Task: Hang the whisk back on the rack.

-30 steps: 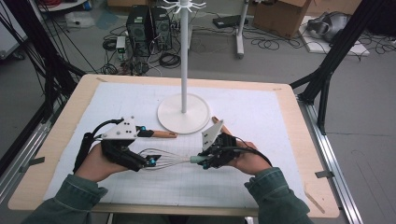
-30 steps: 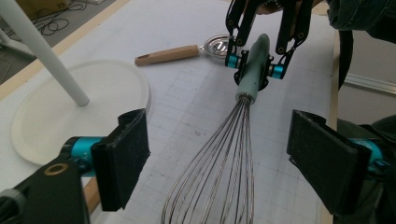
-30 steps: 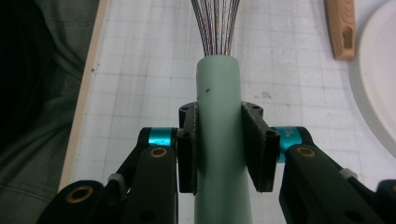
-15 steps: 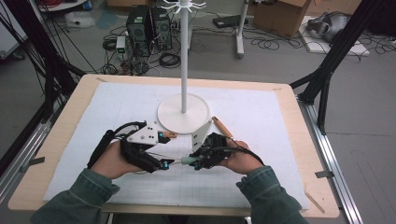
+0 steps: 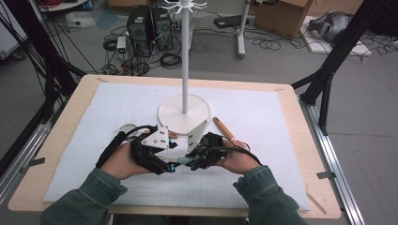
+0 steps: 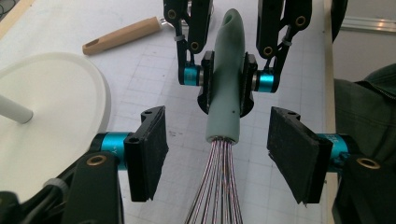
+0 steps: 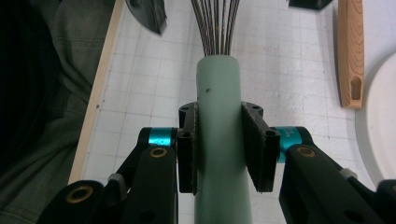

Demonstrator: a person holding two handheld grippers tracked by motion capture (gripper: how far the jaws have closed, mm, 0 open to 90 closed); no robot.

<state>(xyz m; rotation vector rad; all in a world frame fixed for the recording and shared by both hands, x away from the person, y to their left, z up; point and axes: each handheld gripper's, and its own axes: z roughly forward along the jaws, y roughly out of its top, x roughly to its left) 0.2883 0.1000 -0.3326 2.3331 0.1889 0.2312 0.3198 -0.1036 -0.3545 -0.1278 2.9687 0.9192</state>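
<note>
A whisk with a pale green handle (image 7: 218, 93) and thin metal wires (image 6: 217, 186) is held level above the white mat. My right gripper (image 7: 219, 144) is shut on the handle, its pads pressing both sides. My left gripper (image 6: 222, 154) faces it, and its jaws have just been closing. The wires run between its two pads (image 6: 149, 149) with a gap on each side, so nothing is gripped. In the high view the two grippers meet tip to tip, left gripper (image 5: 171, 165) against right gripper (image 5: 191, 161), in front of the stand.
A white stand with a round base (image 5: 184, 115) and a tall pole (image 5: 185, 56) stands mid-table just beyond the hands. A wooden handle (image 5: 224, 129) lies on the mat to the right of the base. The table's front edge is close under the forearms.
Both hands have drawn together towards the middle of the mat. The left gripper has slid over the whisk's wires and its jaws have narrowed. The right gripper keeps its hold on the handle.
</note>
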